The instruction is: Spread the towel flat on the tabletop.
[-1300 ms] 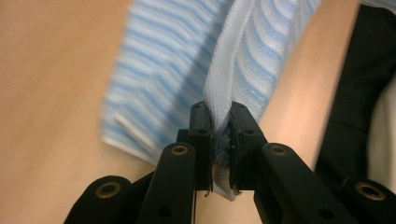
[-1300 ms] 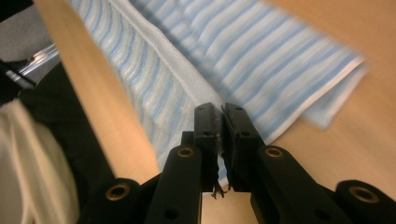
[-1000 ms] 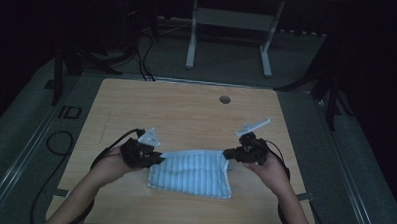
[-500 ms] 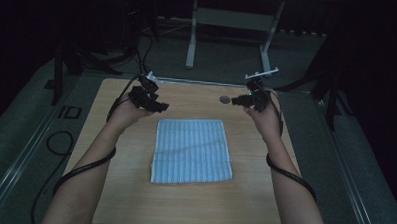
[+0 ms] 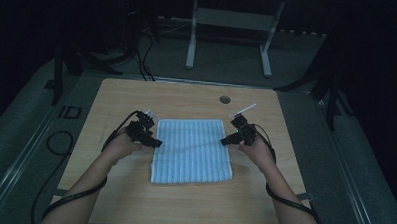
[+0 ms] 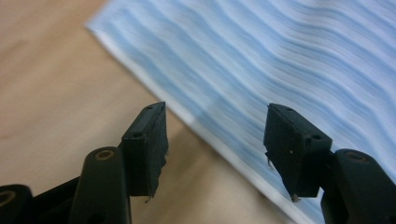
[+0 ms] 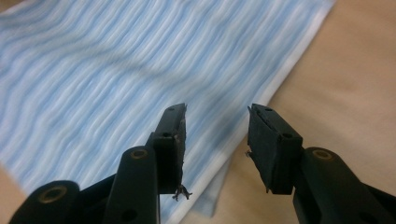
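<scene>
two grippers sit at opposite side edges of the blue striped cloth [image 5: 192, 151], which lies flat and roughly square at the middle of the wooden table [image 5: 137, 97].

high view: left gripper [image 5: 155, 142] at the cloth's left edge, right gripper [image 5: 224, 141] at its right edge, both pointing inward, a hand behind each. also here: a small round hole [image 5: 225, 99] in the tabletop beyond the cloth, cables trailing from both grippers, a dark floor and a white frame stand [image 5: 229, 23] past the far table edge. jaw gaps too small to judge from up here.

left gripper view: the left gripper [image 6: 215, 135] has its jaws parted, having just been opening, with nothing pinched; the cloth's white hem [image 6: 196, 121] runs diagonally beneath the gap, one jaw over bare wood, the other over stripes.

right gripper view: the right gripper [image 7: 215, 135] likewise spread, jaws just been opening, nothing between the pads; hem [image 7: 285, 79] passes under the gap, and a lower layer of cloth [image 7: 210, 200] peeks out beneath the top edge, a fold the high view does not resolve.
</scene>
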